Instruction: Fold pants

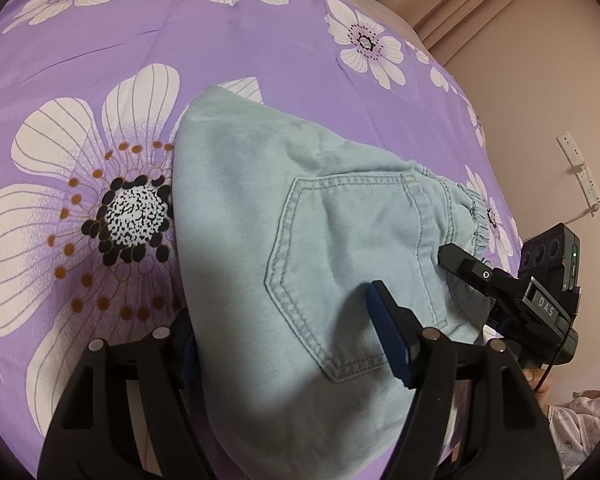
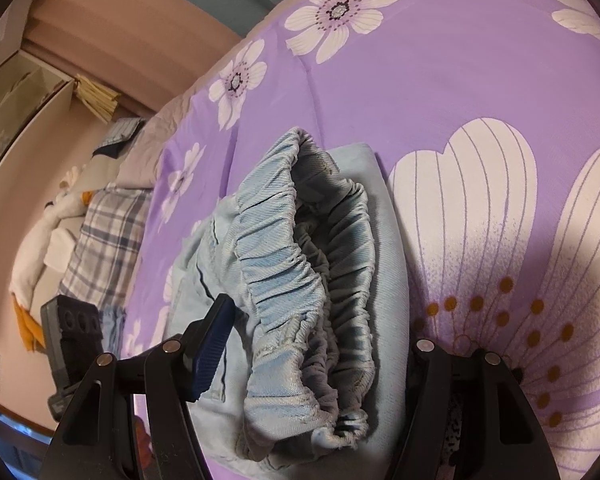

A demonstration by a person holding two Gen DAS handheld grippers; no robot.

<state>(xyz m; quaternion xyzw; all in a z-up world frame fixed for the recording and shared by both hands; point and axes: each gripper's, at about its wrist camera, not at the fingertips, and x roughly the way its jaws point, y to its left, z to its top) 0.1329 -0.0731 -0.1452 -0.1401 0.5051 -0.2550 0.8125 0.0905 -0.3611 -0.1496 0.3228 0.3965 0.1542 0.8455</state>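
Note:
Light-blue denim pants [image 1: 260, 200] lie folded into a thick stack on a purple flowered bedsheet [image 1: 220, 52], back pocket up. My left gripper [image 1: 278, 308] straddles the stack's near end. Its left fingertip is tucked out of sight at the fabric's edge, and its right pad presses on the pocket. My right gripper [image 2: 320, 320] has the bunched elastic waistband [image 2: 284, 240] between its jaws. Its left pad lies against the cloth and its right fingertip is hidden behind the stack. One right-gripper finger [image 1: 460, 262] shows on the waistband side in the left wrist view.
The bed's edge runs close beside the pants, with a pink wall and a white power strip [image 1: 580, 176] beyond it. A plaid pillow [image 2: 108, 240], a white plush toy [image 2: 48, 232] and a shelf [image 2: 20, 100] sit past the bed's other end. A patterned sleeve [image 1: 580, 420] shows low right.

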